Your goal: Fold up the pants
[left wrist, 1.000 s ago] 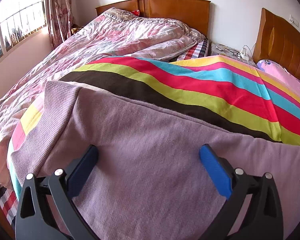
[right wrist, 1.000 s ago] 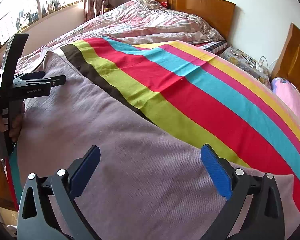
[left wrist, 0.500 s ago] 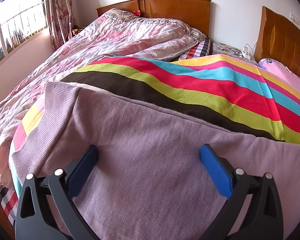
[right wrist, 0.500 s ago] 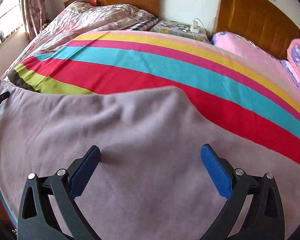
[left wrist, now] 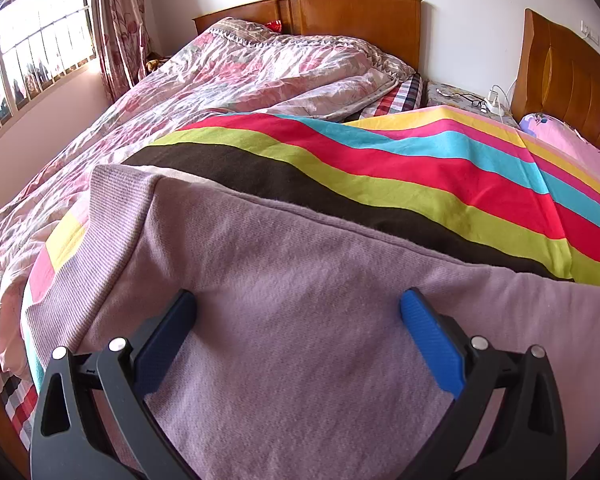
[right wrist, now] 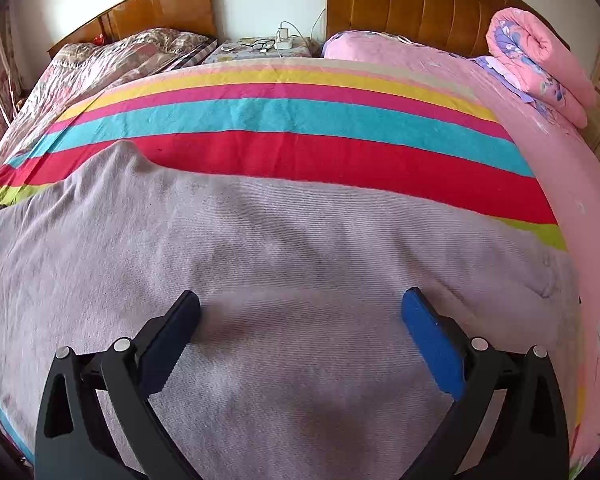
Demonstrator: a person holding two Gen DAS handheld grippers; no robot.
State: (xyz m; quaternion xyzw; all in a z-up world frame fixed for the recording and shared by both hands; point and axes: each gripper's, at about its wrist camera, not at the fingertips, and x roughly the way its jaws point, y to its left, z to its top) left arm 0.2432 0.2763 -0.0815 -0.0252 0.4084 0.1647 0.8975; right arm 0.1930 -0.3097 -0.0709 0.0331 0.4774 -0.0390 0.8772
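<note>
The lilac knit pants (left wrist: pixel 300 320) lie spread flat on a striped sheet (left wrist: pixel 420 176) on the bed. Their ribbed waistband (left wrist: pixel 100 232) is at the left in the left wrist view. My left gripper (left wrist: pixel 298 312) is open and empty, hovering just above the fabric near the waistband end. In the right wrist view the pants (right wrist: pixel 280 248) fill the lower frame, with a cuff end (right wrist: pixel 548 280) at the right. My right gripper (right wrist: pixel 300 316) is open and empty just above the pants.
A floral quilt (left wrist: pixel 220 80) covers the far bed by the window. A nightstand (right wrist: pixel 260 46) with glasses and a power strip stands between two wooden headboards. A rolled pink quilt (right wrist: pixel 536 64) and a pink sheet (right wrist: pixel 548 176) lie to the right.
My right gripper has swung to the right along the pants, from the waistband side toward the cuff end. My left gripper has stayed almost still.
</note>
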